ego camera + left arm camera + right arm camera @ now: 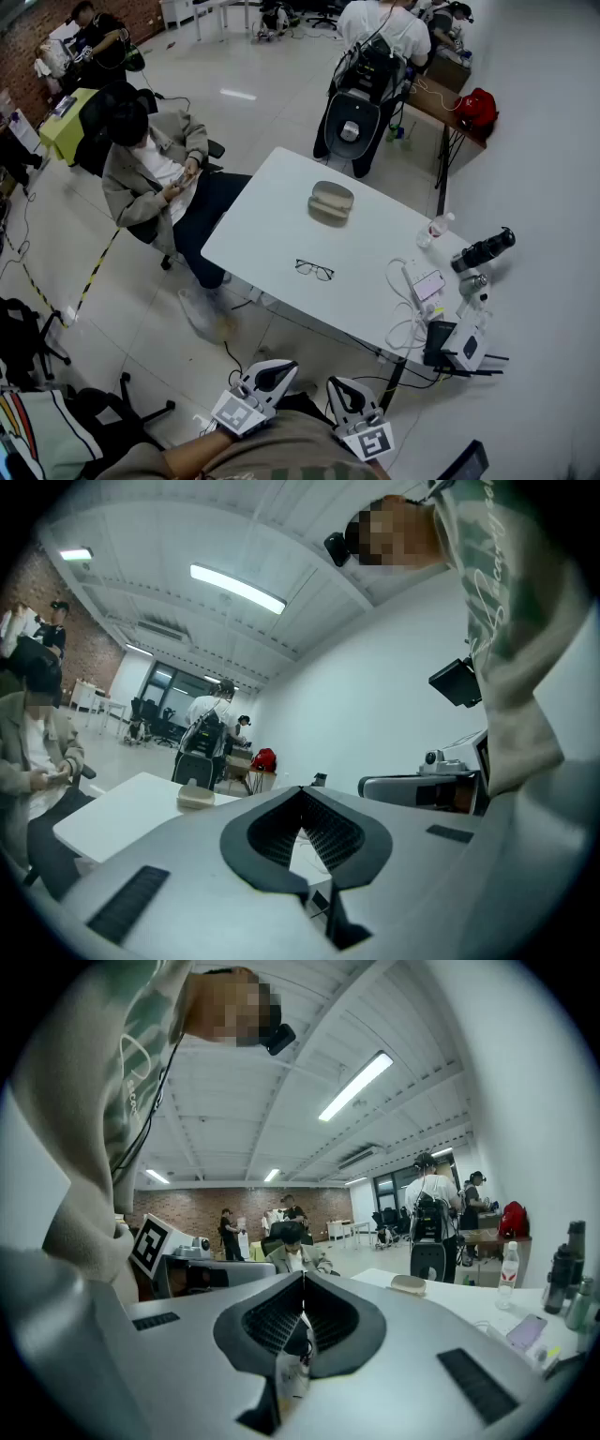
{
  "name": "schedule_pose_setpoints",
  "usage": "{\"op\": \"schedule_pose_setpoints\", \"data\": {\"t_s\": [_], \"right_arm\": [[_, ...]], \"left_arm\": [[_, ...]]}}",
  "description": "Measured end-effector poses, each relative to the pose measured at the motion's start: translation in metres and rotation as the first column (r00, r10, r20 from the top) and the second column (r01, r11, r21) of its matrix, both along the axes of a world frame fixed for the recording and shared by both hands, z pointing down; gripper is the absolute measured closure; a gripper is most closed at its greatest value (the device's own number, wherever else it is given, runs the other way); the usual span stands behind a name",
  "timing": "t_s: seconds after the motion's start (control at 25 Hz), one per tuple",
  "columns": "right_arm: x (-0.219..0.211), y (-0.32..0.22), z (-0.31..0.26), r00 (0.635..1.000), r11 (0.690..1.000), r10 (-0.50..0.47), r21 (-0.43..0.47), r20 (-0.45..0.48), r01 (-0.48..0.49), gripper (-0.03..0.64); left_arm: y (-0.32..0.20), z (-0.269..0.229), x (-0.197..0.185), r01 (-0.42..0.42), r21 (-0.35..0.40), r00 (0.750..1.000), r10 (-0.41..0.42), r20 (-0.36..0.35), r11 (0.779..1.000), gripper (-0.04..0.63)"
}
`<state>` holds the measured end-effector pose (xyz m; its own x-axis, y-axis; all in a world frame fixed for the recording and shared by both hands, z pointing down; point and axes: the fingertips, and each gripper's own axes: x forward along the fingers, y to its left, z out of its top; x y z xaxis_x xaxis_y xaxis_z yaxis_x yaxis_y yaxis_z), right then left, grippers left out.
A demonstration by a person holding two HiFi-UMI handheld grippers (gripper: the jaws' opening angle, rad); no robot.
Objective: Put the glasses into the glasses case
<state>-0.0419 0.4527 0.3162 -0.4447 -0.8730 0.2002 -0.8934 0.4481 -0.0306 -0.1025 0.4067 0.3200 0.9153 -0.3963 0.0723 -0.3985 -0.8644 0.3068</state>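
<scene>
The head view looks steeply down on the white table [281,234] from high above and well back from its near edge, taking in the whole top. The left gripper view and the right gripper view sit low, short of that same edge, facing across the table and partly up at the ceiling. All three share the glasses case [331,202] toward the table's far side

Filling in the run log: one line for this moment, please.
phase: not started | glasses: on table, outside glasses case | left gripper: shut, empty | right gripper: shut, empty
</scene>
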Motion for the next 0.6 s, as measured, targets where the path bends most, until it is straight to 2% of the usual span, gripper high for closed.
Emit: {"op": "schedule_pose_setpoints", "data": {"t_s": [0.28, 0.48, 0.6], "right_arm": [[-0.004, -0.035, -0.011, 0.999, 0.999, 0.048, 0.023, -0.009, -0.048, 0.604], [-0.03, -0.052, -0.017, 1.0, 0.999, -0.003, 0.043, -0.031, 0.004, 0.604], [-0.032, -0.061, -0.013, 0.998, 0.999, 0.051, 0.01, -0.048, -0.05, 0.604]], "left_arm": [[-0.037, -0.006, -0.014, 0.021, 0.001, 0.999, -0.021, -0.032, 1.0, 0.589], [-0.053, 0.002, -0.022, -0.005, -0.031, 0.999, 0.004, -0.051, 1.0, 0.589], [-0.061, 0.007, -0.031, -0.013, -0.052, 0.998, 0.01, -0.065, 0.999, 0.589]]}}
